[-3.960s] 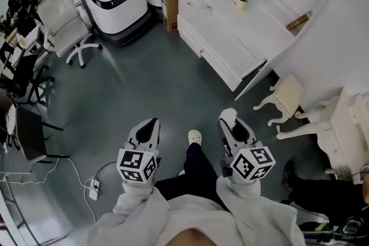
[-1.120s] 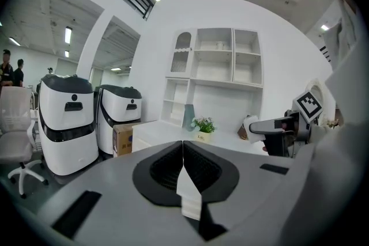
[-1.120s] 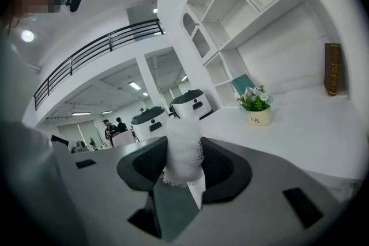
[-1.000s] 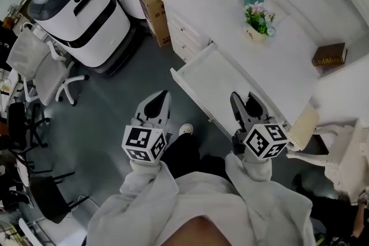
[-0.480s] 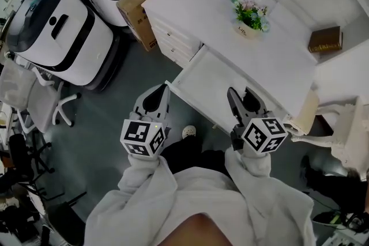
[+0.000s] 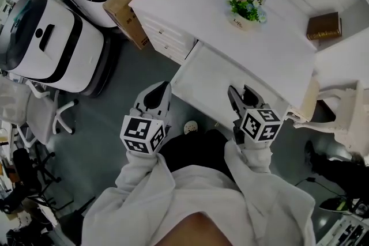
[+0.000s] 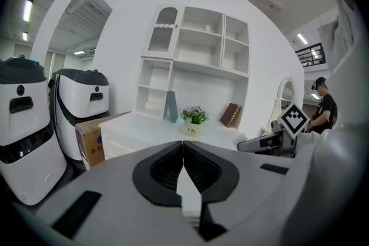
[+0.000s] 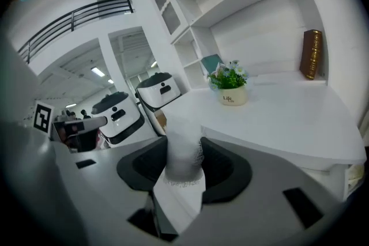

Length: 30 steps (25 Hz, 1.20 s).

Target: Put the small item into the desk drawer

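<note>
— What sort of place is this?
— A big open office or robot lab, with a mock home corner built into it.
— What makes it look like a home?
— A white surface (image 6: 184, 8) with shelves (image 7: 199, 60) above it, a potted plant (image 6: 244, 8), a brown book (image 6: 324, 26) and carved white furniture (image 6: 349, 124) beside it.
— And the office part?
— Large white machines (image 6: 46, 37) stand right next to it with a cardboard box (image 6: 124, 14). Swivel chairs (image 6: 26, 115) sit on the bare grey floor (image 6: 109, 106). The gripper views show strip lights (image 7: 27, 10) on a high ceiling and a railed upper gallery (image 8: 75, 17).
</note>
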Tool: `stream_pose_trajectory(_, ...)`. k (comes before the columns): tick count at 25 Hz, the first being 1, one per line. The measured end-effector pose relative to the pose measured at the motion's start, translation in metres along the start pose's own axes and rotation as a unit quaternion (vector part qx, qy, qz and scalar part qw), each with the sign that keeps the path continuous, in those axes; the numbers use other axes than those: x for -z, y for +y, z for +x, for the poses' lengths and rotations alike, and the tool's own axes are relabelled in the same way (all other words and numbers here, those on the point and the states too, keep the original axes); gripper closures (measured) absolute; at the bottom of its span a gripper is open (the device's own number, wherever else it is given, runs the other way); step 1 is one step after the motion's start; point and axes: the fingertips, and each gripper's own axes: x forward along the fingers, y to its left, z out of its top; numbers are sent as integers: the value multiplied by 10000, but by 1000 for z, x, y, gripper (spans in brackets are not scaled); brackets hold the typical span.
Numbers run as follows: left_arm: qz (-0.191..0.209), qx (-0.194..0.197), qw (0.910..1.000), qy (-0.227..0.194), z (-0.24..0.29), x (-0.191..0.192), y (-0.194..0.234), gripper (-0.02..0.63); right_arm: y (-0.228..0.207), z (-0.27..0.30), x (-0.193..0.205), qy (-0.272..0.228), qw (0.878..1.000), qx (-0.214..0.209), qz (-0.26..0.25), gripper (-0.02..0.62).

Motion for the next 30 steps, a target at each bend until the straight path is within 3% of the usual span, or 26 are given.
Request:
stream_pose_trajectory(4,-80,66,9999,123,8,9,-6,588,-20,22,25,666,9971,34,-374,408)
stream_pose_trajectory(7,-182,-6,9996,219,10,19,-7,588,-31,44,51,1282,9876,-50,-905,408)
stream_pose_trajectory(11,-319,-130,9987,363,13,27,-12,588,-45,73,93,2098,9674,-340,-1374,408)
stream_pose_trajectory(16,-421,-285,9974,502,12,33,-6,588,-52,104,145,3047,9367,-704,-1571,408)
stream_pose_trajectory(22,-520,-492,9952,675,11,46,-5,588,-59,123,181,3397,9195,-631,-1876,408)
stream_pose_trajectory(30,-695,-736,9910,878,4,67,-5,588,-60,137,199,3464,9010,-633,-2535,408)
